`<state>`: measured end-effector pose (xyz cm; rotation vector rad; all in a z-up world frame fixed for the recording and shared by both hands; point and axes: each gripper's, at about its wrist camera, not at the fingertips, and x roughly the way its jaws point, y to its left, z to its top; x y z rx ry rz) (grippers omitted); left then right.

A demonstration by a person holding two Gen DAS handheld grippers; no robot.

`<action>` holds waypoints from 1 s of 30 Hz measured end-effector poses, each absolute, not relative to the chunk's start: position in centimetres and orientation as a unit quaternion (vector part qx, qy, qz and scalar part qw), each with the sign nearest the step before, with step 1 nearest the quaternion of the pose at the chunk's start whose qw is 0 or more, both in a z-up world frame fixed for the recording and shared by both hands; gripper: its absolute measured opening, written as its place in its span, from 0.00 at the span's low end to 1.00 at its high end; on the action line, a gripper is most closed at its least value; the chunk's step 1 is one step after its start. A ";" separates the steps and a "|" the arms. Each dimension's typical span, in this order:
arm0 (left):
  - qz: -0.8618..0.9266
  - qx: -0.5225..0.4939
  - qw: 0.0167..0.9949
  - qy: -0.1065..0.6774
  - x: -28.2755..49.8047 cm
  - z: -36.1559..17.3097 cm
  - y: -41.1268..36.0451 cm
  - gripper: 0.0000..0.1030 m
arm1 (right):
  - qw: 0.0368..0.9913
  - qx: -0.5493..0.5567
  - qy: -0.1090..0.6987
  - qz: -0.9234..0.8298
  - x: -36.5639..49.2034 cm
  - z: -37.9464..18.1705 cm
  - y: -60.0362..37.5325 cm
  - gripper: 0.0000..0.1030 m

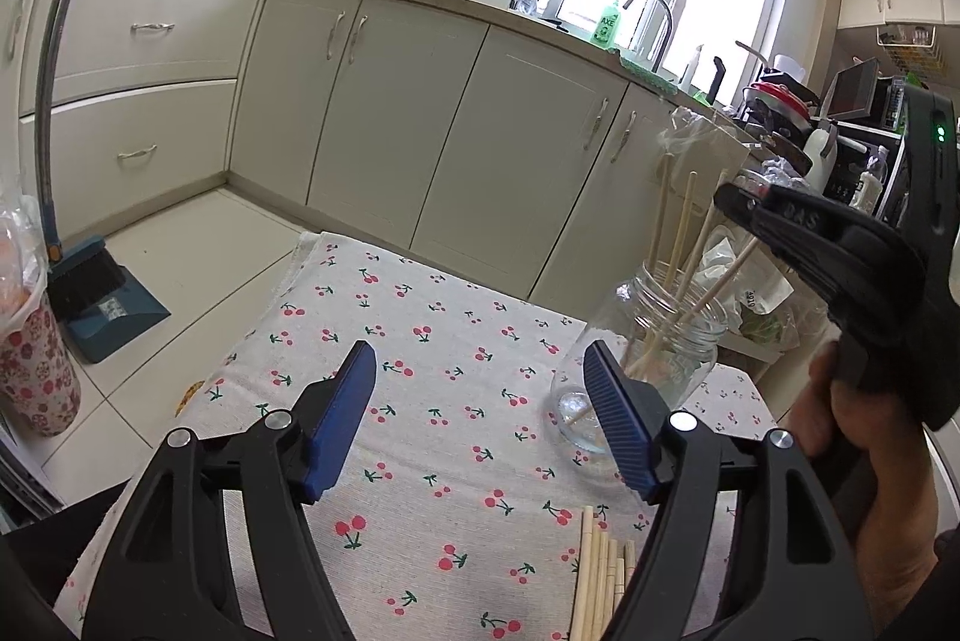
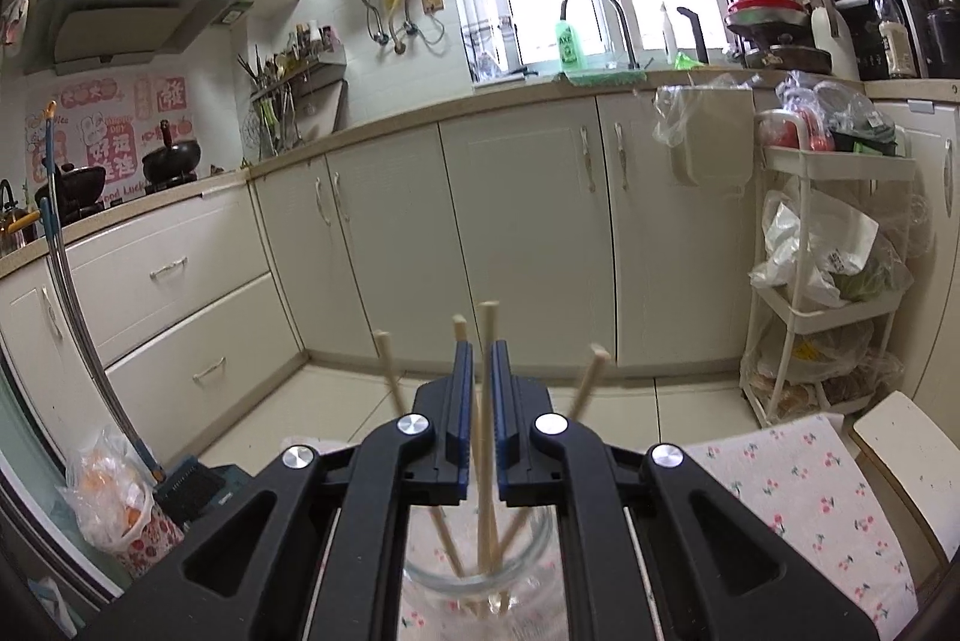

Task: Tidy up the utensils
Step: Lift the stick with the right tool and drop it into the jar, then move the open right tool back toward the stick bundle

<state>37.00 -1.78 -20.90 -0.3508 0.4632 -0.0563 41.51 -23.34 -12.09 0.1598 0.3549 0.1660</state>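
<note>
Your left gripper [image 1: 480, 419] stands wide over the cherry-print cloth [image 1: 420, 341] with nothing between its blue pads [image 1: 345, 413]; bare cloth lies ahead of it out to the far edge, where the cloth drops off toward the tiled floor [image 1: 198, 245] and the cream cabinets [image 1: 390, 119]. The glass jar [image 1: 672, 335] sits at the right of that view, just beyond the right-hand pad and close to the cloth's right edge, with several chopsticks leaning out of its mouth at different angles. More loose chopsticks [image 1: 600, 569] lie in a bundle on the cloth near you, just inside the left gripper's right arm. Your right gripper [image 2: 478, 401] hangs above the jar's mouth [image 2: 480, 575], its jaws drawn narrow around one upright chopstick [image 2: 485, 401]; a sliver of gap shows on either side of the stick, so you cannot tell whether the pads still press it. Its lower end reaches down into the jar among the others, and three more sticks fan out to the left and right behind the jaws. To the right of the jar the cloth runs on a short way to the table's edge, with a pale chair seat [image 2: 900, 455] just beyond and a white trolley [image 2: 822, 281] of bags further off. In the left view your right hand [image 1: 858, 437] grips its tool above and to the right of the jar.
</note>
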 end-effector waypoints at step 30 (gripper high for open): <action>-0.054 -0.119 0.933 0.335 33.6 -22.4 -2.2 0.72 | 0.881 0.039 0.461 0.098 30.4 -22.9 -21.3 0.17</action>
